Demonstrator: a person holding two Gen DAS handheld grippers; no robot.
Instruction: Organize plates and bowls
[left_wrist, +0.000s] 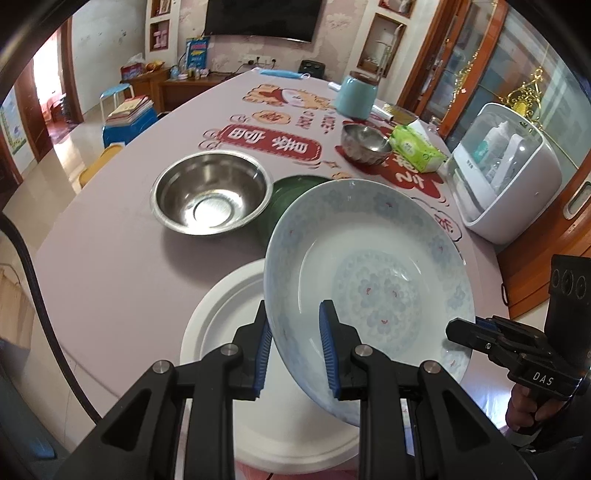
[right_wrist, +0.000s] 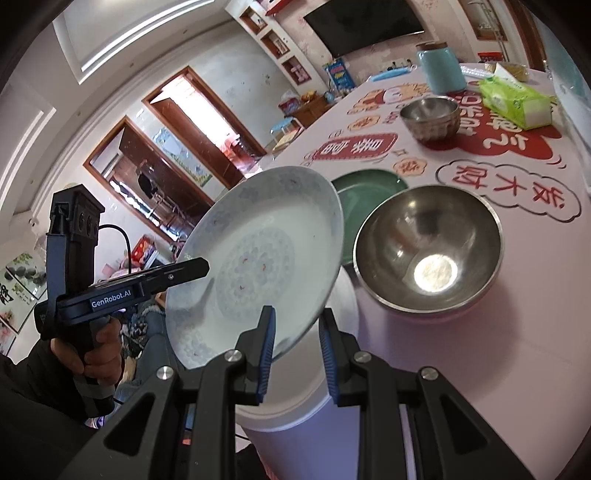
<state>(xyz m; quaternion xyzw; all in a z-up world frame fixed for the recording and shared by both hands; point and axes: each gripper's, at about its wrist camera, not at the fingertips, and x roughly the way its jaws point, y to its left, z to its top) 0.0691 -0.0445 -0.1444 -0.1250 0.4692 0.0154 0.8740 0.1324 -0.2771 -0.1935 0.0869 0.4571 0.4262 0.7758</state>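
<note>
A white bowl with a pale blue flower pattern (left_wrist: 369, 273) (right_wrist: 258, 258) is held tilted above a white plate (left_wrist: 221, 317) (right_wrist: 295, 398) at the table's near edge. My left gripper (left_wrist: 295, 347) is shut on its near rim. My right gripper (right_wrist: 297, 350) also has its jaws on either side of the bowl's rim and grips the opposite edge; it shows in the left wrist view (left_wrist: 480, 332). A large steel bowl (left_wrist: 210, 194) (right_wrist: 428, 251) and a green plate (left_wrist: 291, 188) (right_wrist: 365, 192) sit behind. A small steel bowl (left_wrist: 365, 142) (right_wrist: 430, 116) stands farther back.
The table (left_wrist: 110, 251) has a pink printed cloth. On it are a green tissue pack (left_wrist: 417, 147) (right_wrist: 517, 99), a light blue canister (left_wrist: 356, 94) (right_wrist: 439, 70) and a white sterilizer box (left_wrist: 506, 173) at the right edge. Stools (left_wrist: 127, 118) stand left.
</note>
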